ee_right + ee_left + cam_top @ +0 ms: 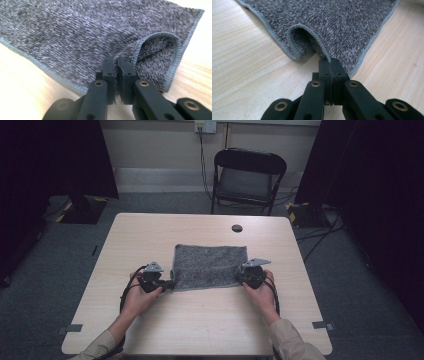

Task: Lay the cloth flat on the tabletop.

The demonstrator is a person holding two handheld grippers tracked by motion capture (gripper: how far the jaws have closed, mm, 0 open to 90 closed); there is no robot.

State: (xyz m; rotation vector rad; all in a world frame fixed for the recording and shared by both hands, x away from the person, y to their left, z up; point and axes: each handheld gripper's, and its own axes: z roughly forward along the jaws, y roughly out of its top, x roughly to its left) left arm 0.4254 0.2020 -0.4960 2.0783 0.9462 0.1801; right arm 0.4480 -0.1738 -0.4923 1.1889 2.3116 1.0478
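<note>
Now you are pinching the near left corner of the grey towel (210, 266) with your left gripper (168, 283), its jaws clenched on the hem so the edge is curling up into a small loop. The towel is lying flat on the wooden table (200, 320), between your hands. Your right gripper (239, 272) is gripping the near right corner, jaws clamped on the cloth.

A fuzzy grey terry cloth (210, 266) with stitched hems lies on a matt, pale wood-grain table (200, 320).
</note>
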